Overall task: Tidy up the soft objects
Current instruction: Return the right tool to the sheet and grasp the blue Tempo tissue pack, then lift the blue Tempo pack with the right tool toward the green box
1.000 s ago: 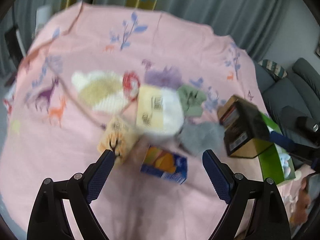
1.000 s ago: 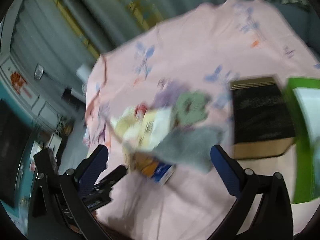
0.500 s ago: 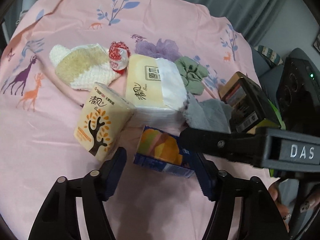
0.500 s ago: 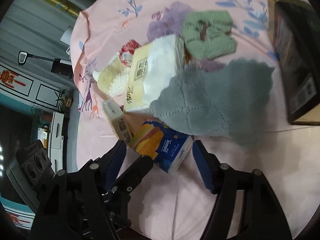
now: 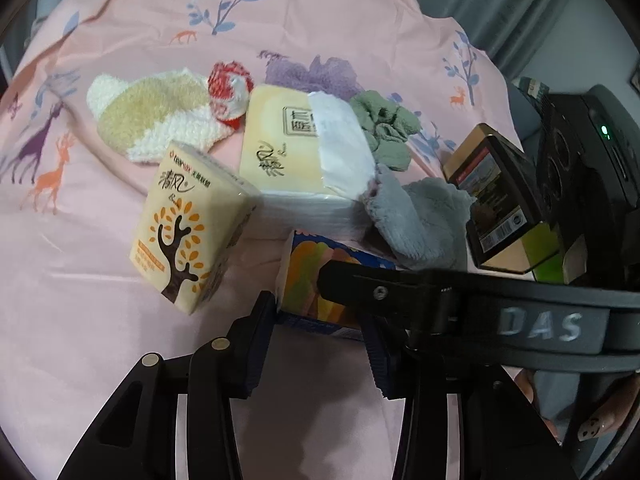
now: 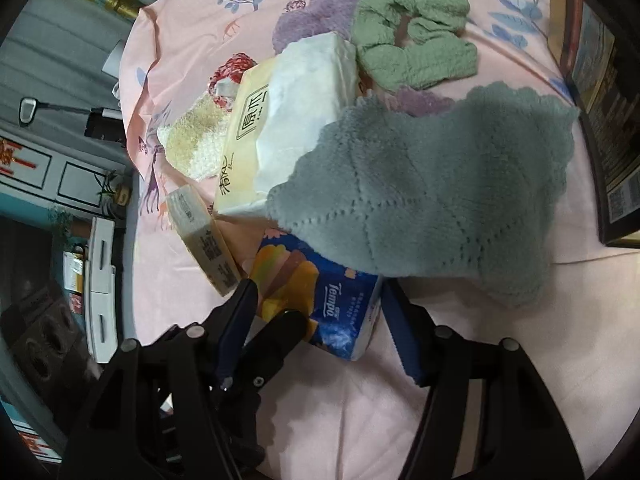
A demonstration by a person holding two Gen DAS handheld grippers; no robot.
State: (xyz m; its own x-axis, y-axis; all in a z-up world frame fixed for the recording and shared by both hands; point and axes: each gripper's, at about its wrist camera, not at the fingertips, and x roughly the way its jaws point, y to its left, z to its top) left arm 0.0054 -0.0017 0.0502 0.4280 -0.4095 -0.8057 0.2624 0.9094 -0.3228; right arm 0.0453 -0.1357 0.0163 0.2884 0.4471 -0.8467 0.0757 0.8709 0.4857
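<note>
A blue and orange Tempo tissue pack (image 5: 308,280) (image 6: 320,300) lies on the pink sheet (image 5: 88,320). My left gripper (image 5: 320,312) is closing around its near end, both pads touching its sides. My right gripper (image 6: 319,292) is also closing on the same pack, fingertips against its two edges. One of the right gripper's fingers (image 5: 400,288) crosses in front of the pack in the left wrist view. A grey fluffy cloth (image 6: 432,200) drapes over the pack's far edge.
Beside the pack stand a yellow tree-print tissue pack (image 5: 188,232) and a large cream tissue pack (image 5: 300,148). Behind lie a cream knit pad (image 5: 152,116), a red-white ball (image 5: 230,88), a purple fluffy piece (image 5: 316,74) and a green scrunchie (image 5: 384,128). A black-gold box (image 5: 496,196) sits right.
Both grippers have come down onto the Tempo pack and their jaws have narrowed around it. The right gripper has moved into the left wrist view.
</note>
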